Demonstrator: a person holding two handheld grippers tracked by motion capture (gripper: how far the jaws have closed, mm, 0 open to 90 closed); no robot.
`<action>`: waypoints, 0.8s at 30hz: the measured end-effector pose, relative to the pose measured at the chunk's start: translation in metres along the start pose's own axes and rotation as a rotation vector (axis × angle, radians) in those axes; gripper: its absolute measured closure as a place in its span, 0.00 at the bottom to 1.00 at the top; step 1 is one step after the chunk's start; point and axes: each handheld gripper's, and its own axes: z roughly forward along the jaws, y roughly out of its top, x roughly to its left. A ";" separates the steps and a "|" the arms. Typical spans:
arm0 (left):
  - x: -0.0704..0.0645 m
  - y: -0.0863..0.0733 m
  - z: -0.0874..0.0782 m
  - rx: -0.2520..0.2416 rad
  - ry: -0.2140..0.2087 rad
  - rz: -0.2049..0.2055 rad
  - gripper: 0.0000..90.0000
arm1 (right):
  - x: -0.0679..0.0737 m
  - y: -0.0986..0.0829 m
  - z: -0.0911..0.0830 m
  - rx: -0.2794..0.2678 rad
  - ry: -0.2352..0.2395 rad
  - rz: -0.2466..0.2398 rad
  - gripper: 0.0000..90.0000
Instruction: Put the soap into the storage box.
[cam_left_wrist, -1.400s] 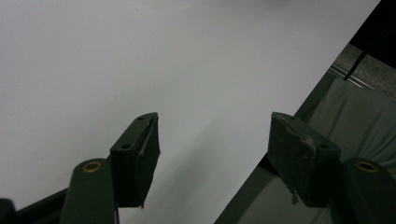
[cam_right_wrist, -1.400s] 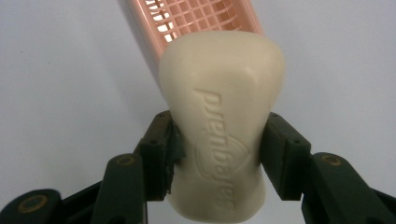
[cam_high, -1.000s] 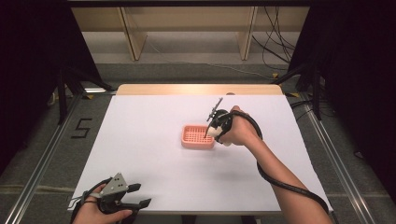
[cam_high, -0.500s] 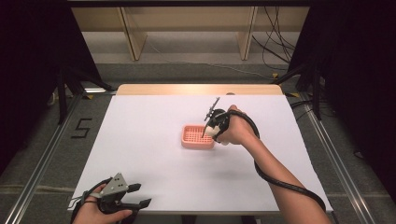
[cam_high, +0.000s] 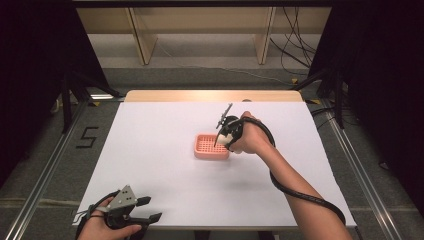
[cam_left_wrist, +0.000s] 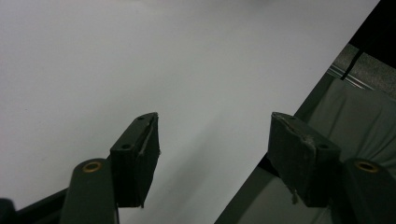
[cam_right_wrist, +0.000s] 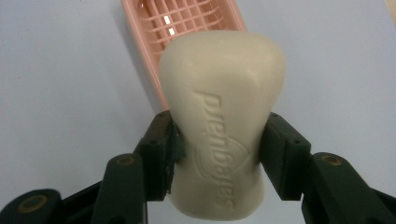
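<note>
A cream bar of soap (cam_right_wrist: 222, 116) with embossed lettering is clamped between the jaws of my right gripper (cam_right_wrist: 219, 149). In the high view the right gripper (cam_high: 223, 135) hangs over the right end of a pink soap dish (cam_high: 210, 147) with a grid floor, near the middle of the white table. The same pink dish (cam_right_wrist: 182, 23) lies just beyond the soap in the right gripper view. Down at the table's front left corner my left gripper (cam_high: 150, 209) is open, its jaws (cam_left_wrist: 212, 154) wide apart with nothing between them.
The white tabletop (cam_high: 165, 130) spreads around the dish. A black cable (cam_high: 300, 192) trails from the right gripper along the forearm. The table's front edge and the grey floor (cam_left_wrist: 359, 107) lie just past the left gripper. Wooden shelving (cam_high: 200, 30) stands behind the table.
The right gripper with the soap has shifted slightly left and lower, closer over the pink dish. The left gripper has stayed where it was.
</note>
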 end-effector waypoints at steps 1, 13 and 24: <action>-0.001 0.000 0.001 -0.009 -0.001 -0.013 0.37 | -0.001 0.000 0.002 -0.007 0.009 -0.002 0.56; 0.000 0.000 0.000 0.002 -0.001 -0.002 0.37 | -0.002 0.002 0.007 -0.020 0.021 -0.048 0.56; 0.000 0.000 0.000 0.003 -0.002 -0.001 0.37 | -0.004 0.005 0.010 -0.021 0.030 -0.084 0.56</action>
